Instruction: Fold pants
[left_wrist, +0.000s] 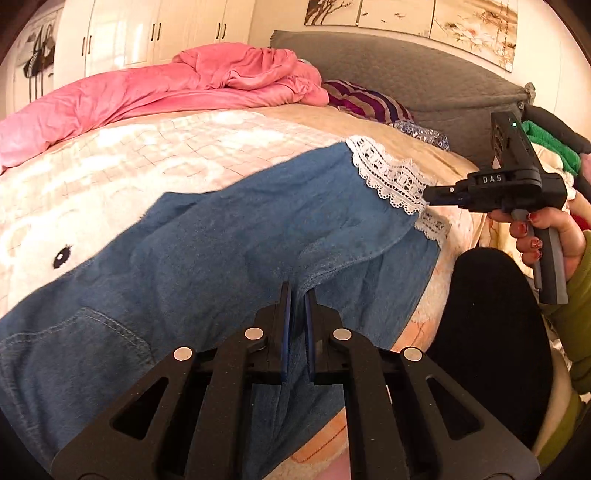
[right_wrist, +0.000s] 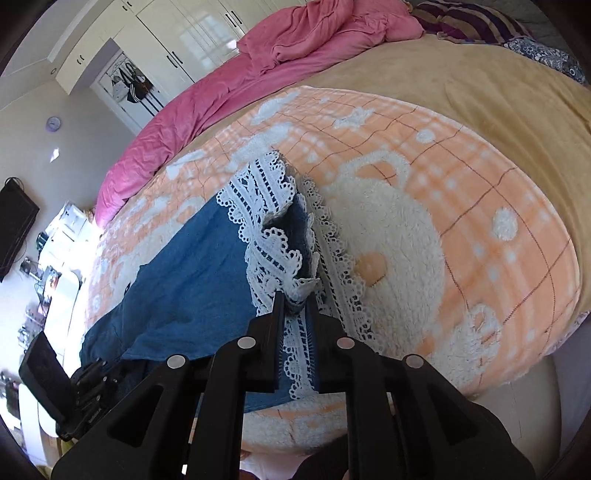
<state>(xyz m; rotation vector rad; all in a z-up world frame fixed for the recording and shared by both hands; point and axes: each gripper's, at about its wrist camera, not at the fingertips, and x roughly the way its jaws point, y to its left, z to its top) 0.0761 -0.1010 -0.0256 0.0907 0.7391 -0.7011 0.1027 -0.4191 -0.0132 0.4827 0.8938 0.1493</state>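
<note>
Blue denim pants (left_wrist: 229, 243) with white lace cuffs (left_wrist: 391, 177) lie spread on the bed. My left gripper (left_wrist: 298, 291) is shut on a fold of the denim near the crotch seam. My right gripper (right_wrist: 295, 299) is shut on the lace cuff (right_wrist: 266, 229) at the leg end, with the denim leg (right_wrist: 184, 280) stretching away to the left. The right gripper also shows in the left wrist view (left_wrist: 428, 194), at the cuffs. The left gripper body shows in the right wrist view (right_wrist: 74, 391), lower left.
The pants rest on an orange and white fleece blanket (right_wrist: 461, 206) with a bear design. A pink duvet (left_wrist: 155, 88) is bunched at the far side, with a striped pillow (left_wrist: 365, 101) and grey headboard (left_wrist: 424, 74). My dark-clad leg (left_wrist: 491, 332) is at the bed's edge.
</note>
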